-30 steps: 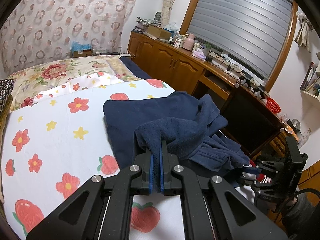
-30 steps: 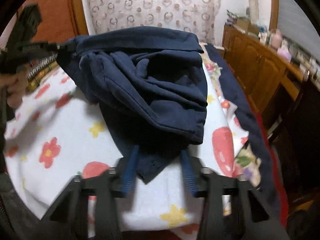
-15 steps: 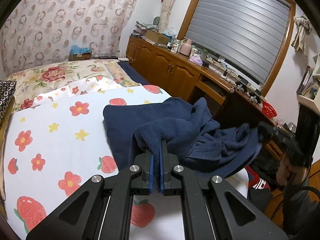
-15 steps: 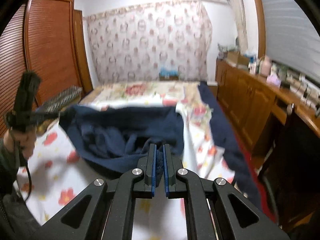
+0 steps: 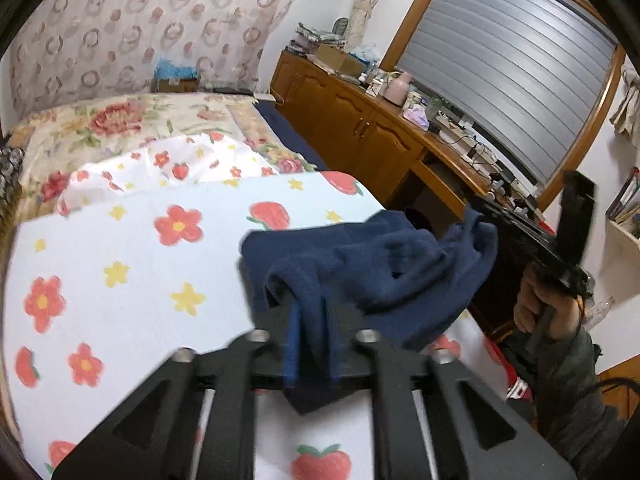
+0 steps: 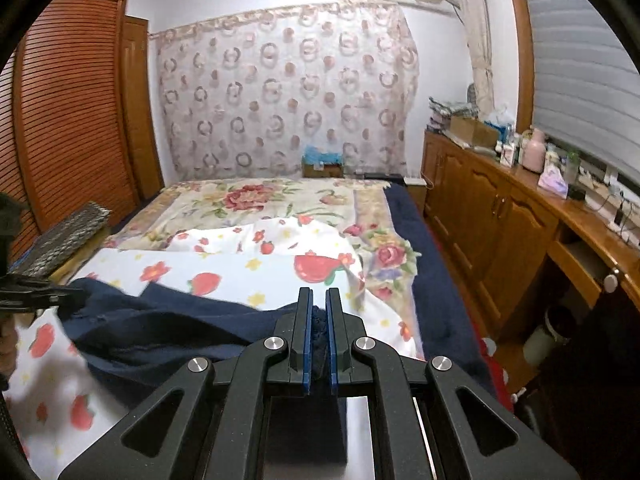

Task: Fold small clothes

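Closest in the left wrist view, the left gripper (image 5: 314, 330) has its jaws opening, with a fold of the single navy garment (image 5: 372, 276) still hanging between the two blurred blue pads; whether they press on it cannot be told. In the right wrist view, the right gripper (image 6: 319, 336) has its jaws drawn narrow, pinching a bunched edge of the same navy garment (image 6: 168, 332) between two blue pads.

The garment is the only piece of clothing being handled. It lies partly on the bed (image 5: 120, 264) and partly lifted, stretched between the two grippers above the white sheet (image 6: 256, 260) printed with red flowers, yellow stars and strawberries. In the left wrist view the right gripper (image 5: 486, 210) shows at the garment's far corner, held by one hand (image 5: 544, 308) in a grey sleeve (image 5: 576, 392). In the right wrist view the left gripper (image 6: 76, 294) appears at the left edge, at the garment's other end.

Beyond the white sheet lies a cream bedspread (image 6: 256, 196) with large roses, and a dark blue layer (image 6: 424, 256) runs along the bed's right side. A long wooden cabinet (image 6: 492, 216) stands to the right, its top cluttered, with one pink jug (image 6: 535, 156) among the items. Farthest back hangs a patterned curtain (image 6: 288, 92), with one cardboard box (image 6: 322, 168) at its foot.
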